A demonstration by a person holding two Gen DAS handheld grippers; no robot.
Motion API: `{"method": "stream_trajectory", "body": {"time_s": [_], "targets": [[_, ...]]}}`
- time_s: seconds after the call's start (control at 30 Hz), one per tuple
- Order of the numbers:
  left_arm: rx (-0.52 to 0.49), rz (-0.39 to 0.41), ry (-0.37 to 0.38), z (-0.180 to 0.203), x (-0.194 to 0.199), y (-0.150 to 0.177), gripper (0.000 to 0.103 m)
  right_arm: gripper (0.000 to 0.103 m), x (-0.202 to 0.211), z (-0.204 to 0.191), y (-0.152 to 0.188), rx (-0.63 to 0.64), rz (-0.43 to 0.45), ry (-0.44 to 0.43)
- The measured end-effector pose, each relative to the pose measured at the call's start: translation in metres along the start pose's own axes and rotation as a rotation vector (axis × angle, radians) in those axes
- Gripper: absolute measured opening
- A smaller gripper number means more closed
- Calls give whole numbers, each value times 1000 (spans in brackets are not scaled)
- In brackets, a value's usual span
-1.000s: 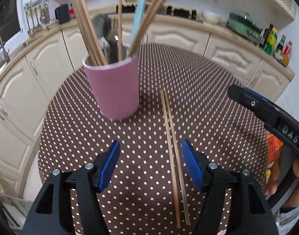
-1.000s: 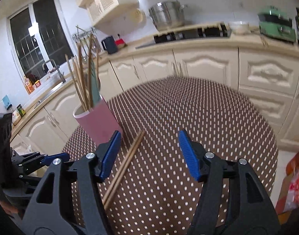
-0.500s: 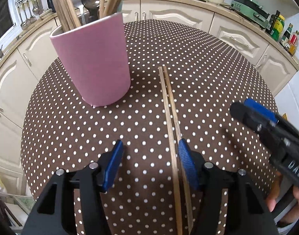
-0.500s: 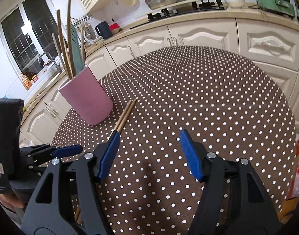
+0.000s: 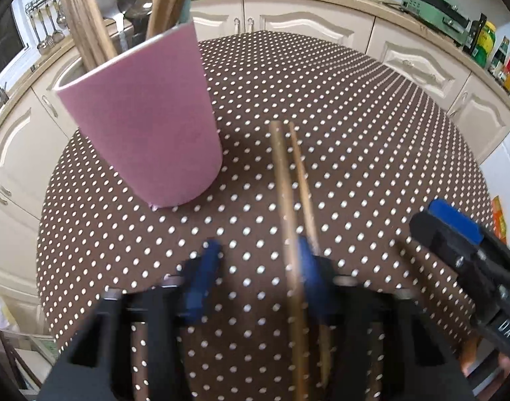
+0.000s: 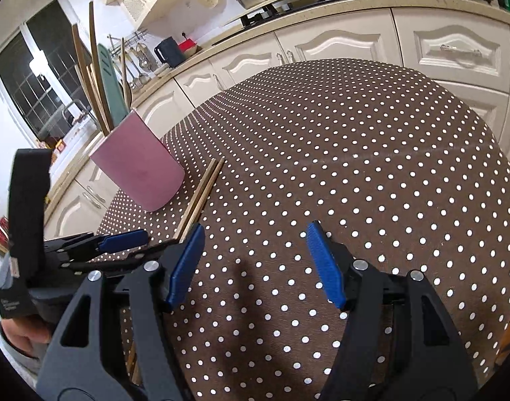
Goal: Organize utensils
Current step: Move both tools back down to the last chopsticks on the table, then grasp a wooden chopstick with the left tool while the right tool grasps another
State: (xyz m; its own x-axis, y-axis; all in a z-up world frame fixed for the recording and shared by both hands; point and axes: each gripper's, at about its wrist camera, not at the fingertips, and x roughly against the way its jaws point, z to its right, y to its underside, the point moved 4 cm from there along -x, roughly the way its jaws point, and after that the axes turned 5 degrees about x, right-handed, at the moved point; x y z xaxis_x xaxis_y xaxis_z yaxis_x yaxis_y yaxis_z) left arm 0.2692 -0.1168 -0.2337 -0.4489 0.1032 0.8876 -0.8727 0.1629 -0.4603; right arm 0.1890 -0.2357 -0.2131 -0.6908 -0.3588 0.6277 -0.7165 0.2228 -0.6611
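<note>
A pair of wooden chopsticks (image 5: 290, 207) lies flat on the brown polka-dot tablecloth (image 5: 371, 127), the two sticks side by side and nearly parallel, just to the right of the pink utensil holder (image 5: 148, 127) in the left wrist view. Their long axis runs away from the left camera: the far tips sit level with the holder's lower wall, a little apart from each other, and the shafts come straight back toward the lens and pass under the frame's bottom edge. In the right wrist view the same pair (image 6: 201, 193) slants from upper right to lower left, with the far ends close beside the holder's base (image 6: 144, 170). The left gripper (image 5: 260, 277) is low over the cloth and blurred; its jaws have just been closing, with the nearer stick between the blue pads and the other stick against or behind the right pad, and a gap on the left side means the pads do not yet squeeze the pair. The holder leans in the fisheye and carries more chopsticks, a teal spatula (image 6: 109, 80) and metal spoons. The right gripper (image 6: 255, 260) hovers above bare cloth with its jaws wide apart and nothing between them.
</note>
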Motion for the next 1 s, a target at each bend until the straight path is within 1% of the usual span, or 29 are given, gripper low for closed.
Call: {"method": "stream_trajectory", "body": {"time_s": [0.03, 0.1, 0.13, 0.2, 0.23, 0.3, 0.33, 0.4, 0.5, 0.63, 0.73, 0.87, 0.9, 1.0], "targets": [[-2, -4, 1, 4, -2, -6, 19, 63, 1, 1, 0, -4, 0, -4], [-3, -12, 16, 9, -7, -13, 10, 63, 1, 1, -1, -6, -2, -4], [0, -13, 20, 11, -9, -15, 7, 63, 1, 1, -2, -4, -4, -2], [14, -9, 28, 11, -10, -18, 6, 63, 0, -1, -2, 1, -5, 3], [24, -6, 37, 6, -6, -4, 6, 63, 0, -1, -2, 2, -6, 4], [25, -2, 49, 6, -2, 2, 6, 63, -1, -2, -3, 6, -8, 8], [22, 1, 55, 0, 4, 18, 6, 63, -2, -3, -3, 11, -11, 13], [18, 3, 70, 0, 10, 28, 6, 63, -3, -6, -3, 29, -21, 34], [39, 10, 101, -6, 20, 43, 6, 63, -7, -14, -4, 60, -53, 69], [71, 10, 137, -17, 30, 61, 6, 63, -17, -33, -7, 88, -135, 74], [98, 18, 153, -29, 37, 73, 6, 63, -27, -53, -10, 147, -187, 99], [151, 27, 151, -53, 44, 88, 6, 63, -45, -75, -13, 204, -265, 127], [163, 31, 149, -58, 46, 90, 6, 63, -52, -81, -13, 218, -302, 131], [181, 41, 143, -75, 53, 98, 6, 63, -67, -91, -15, 240, -359, 144]]}}
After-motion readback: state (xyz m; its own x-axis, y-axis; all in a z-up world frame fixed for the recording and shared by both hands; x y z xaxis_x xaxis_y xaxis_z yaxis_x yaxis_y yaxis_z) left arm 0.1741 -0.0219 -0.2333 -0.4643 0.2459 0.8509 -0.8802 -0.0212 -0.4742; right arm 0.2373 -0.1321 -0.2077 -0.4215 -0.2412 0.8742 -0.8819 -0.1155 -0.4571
